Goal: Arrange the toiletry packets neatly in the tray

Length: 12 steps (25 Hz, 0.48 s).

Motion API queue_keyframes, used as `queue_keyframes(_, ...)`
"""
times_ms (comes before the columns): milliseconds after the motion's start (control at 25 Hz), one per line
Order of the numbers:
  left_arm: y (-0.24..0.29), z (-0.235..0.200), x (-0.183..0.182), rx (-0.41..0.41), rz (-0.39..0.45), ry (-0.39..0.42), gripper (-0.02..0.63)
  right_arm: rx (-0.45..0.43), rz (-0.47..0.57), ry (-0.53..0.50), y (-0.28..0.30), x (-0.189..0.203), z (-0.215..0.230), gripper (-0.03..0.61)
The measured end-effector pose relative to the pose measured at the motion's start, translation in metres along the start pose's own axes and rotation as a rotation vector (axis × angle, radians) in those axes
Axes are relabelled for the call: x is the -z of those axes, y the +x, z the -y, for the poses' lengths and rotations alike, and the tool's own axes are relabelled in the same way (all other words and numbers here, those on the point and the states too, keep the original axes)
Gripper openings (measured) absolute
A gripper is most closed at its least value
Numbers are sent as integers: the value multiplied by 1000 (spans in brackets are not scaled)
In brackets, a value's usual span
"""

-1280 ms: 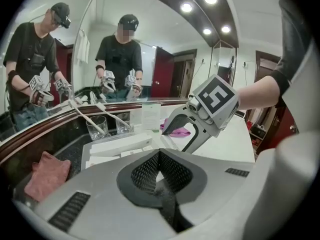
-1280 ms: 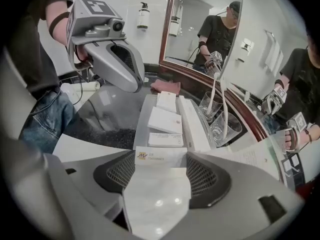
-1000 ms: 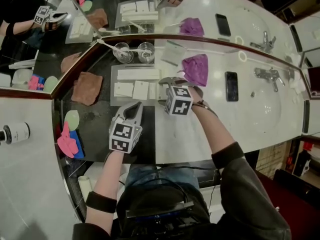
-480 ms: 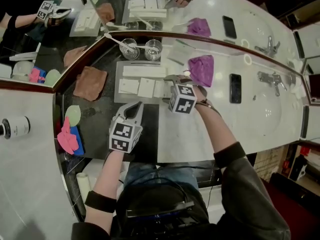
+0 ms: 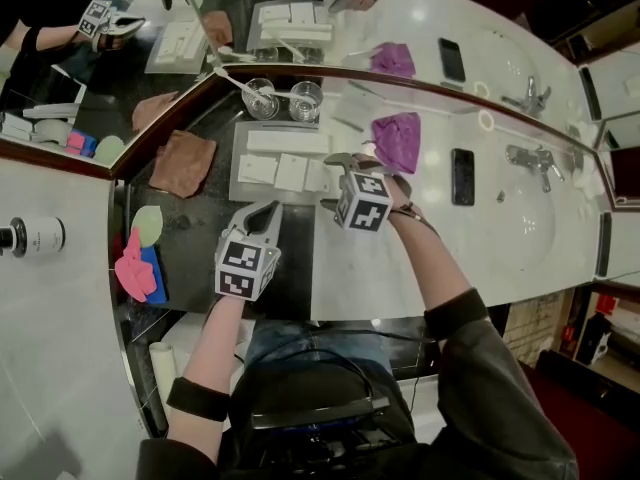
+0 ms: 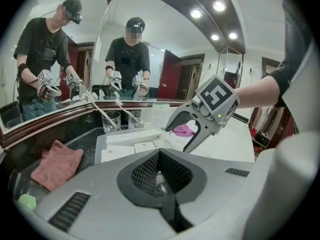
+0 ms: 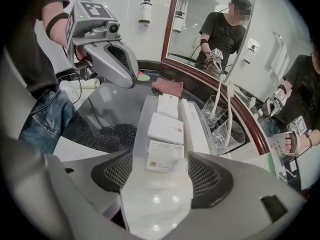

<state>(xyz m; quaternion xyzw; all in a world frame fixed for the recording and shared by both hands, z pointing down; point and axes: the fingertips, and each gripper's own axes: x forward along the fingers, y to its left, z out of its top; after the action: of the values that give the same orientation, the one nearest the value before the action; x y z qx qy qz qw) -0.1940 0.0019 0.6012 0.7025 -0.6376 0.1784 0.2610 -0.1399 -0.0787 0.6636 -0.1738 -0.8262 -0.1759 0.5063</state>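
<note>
A crumpled brown cloth lies left of the tray. The left gripper hovers just in front of the tray, its jaws pressed together on nothing. The grey tray holds 1 long white box along its far side. 3 flat white toiletry packets lie in a row along its near side. Just behind the tray stand 2 clear glasses, each with a white stick leaning in it. The right gripper is over the tray's right end, and its jaws have just been opening and stand wide. The rightmost packet lies flat in the tray between them, with the pads clear of it. Right of the tray sits a purple cloth, and further right a black phone.
</note>
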Motion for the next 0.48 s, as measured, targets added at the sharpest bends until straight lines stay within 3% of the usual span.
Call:
queue_keyframes(200,-22,10,-18,-13,25,-9,2,6,70,23,-37,-21,-17,312)
queue_keyframes(480,-55,17,-29,-57,63,-15,2,135,202,107,-97,-46,-30,140)
